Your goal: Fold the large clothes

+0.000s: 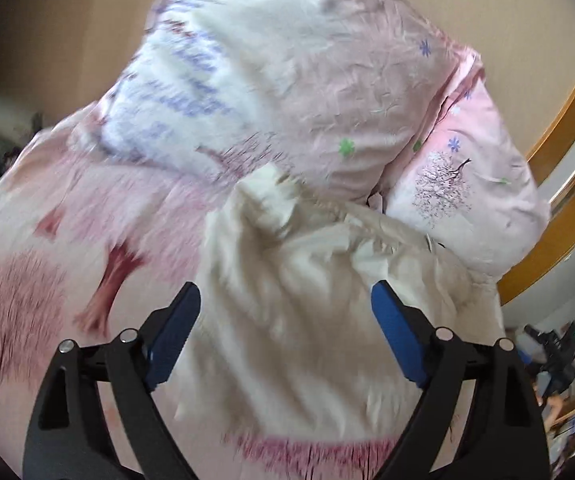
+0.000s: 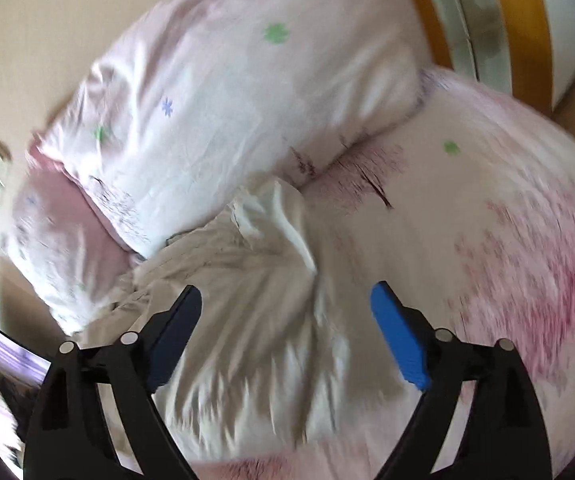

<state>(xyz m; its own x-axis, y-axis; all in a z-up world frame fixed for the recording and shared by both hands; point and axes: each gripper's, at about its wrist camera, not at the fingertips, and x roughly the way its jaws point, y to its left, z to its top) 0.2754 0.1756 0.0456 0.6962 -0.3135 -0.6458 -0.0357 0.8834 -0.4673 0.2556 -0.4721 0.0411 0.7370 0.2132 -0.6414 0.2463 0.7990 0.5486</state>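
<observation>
Both tools, left (image 1: 285, 312) and right (image 2: 285, 312), hover spread above the cream garment (image 1: 307, 280).

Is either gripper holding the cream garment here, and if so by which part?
Neither. The left gripper and right gripper are open above the crumpled cream garment, gripping nothing.

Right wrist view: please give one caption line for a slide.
Open right gripper above crumpled cream garment on pink bedsheet.

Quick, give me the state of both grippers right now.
Left gripper: open, holding nothing, over the crumpled cream-white cloth garment.
Right gripper: open, holding nothing, over the same garment.
</observation>
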